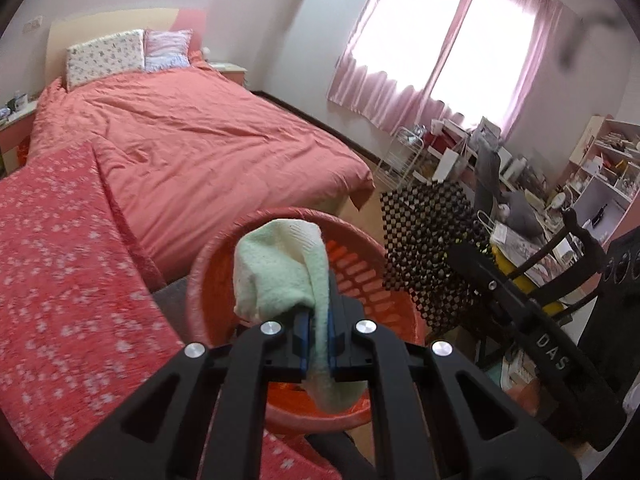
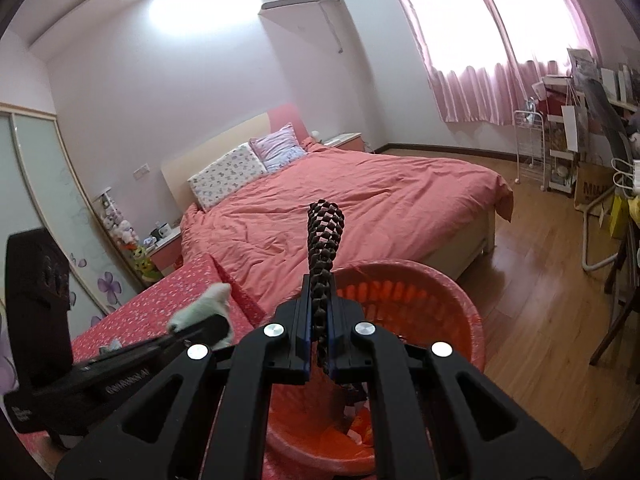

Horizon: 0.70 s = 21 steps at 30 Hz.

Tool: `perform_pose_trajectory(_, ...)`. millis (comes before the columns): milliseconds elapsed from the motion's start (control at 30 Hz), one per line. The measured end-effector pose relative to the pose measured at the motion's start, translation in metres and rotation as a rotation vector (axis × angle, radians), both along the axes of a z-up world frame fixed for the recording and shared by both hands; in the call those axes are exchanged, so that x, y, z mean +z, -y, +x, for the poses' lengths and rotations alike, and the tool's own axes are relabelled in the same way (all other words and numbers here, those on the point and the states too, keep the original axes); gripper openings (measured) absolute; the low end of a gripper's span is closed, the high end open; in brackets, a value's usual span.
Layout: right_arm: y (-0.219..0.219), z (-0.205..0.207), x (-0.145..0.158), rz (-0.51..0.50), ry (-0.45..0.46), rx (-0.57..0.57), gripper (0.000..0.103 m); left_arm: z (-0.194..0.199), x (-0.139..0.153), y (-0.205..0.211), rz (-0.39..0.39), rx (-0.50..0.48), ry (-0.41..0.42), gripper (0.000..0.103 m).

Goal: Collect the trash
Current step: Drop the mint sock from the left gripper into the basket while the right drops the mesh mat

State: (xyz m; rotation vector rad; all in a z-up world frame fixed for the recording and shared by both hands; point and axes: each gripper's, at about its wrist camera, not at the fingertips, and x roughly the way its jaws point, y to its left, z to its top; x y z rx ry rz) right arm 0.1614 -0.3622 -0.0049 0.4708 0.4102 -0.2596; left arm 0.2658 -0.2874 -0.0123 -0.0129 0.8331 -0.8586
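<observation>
Left wrist view: the left gripper [image 1: 318,334] is clenched on a pale green cloth [image 1: 280,268]. The 2 blue-padded fingers [image 1: 301,338] pinch a narrow fold of it; the bulk bunches up ahead of the tips and a short tail hangs below them. The gripper points downward at the red plastic basket [image 1: 208,280], and the cloth sits over the basket opening. The basket stands on the floor at the foot of the bed [image 1: 200,140], beside a red floral cover [image 1: 68,264]. To the right, the right gripper [image 1: 476,258] enters the frame from the side, carrying a black checkered mesh mat [image 1: 424,248] that hangs near the basket's right rim. A cluttered desk [image 1: 520,232] lies behind it.

Right wrist view: the right gripper [image 2: 319,334] is clamped tight on the black checkered mesh mat [image 2: 325,232]. The mat is seen edge-on: 1 strip stands up ahead of the fingertips, and the remainder hangs down between the fingers into the red plastic basket [image 2: 460,300]. The gripper tilts moderately downward above the basket. Scraps of trash [image 2: 360,426] lie on the basket floor. At the left, the left gripper [image 2: 212,326] reaches in with the pale green cloth [image 2: 204,306] at its tip, over the red floral cover [image 2: 160,304].
</observation>
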Motion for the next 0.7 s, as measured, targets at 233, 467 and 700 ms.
perform_pose_trajectory(233, 0.017, 0.008, -0.018, 0.073, -0.027, 0.017, 0.021, 0.014, -0.032, 0.015, 0.064, 0.027, -0.052, 0.044)
perform_pose_trajectory(467, 0.014, 0.007, -0.030, 0.090, -0.083, -0.003, 0.036, 0.022, -0.045, -0.013, 0.131, 0.099, -0.056, 0.054)
perform_pose_trajectory(700, -0.002, 0.005, -0.024, -0.013, -0.121, -0.042, 0.056, 0.027, -0.044, -0.072, 0.236, 0.236, 0.015, 0.067)
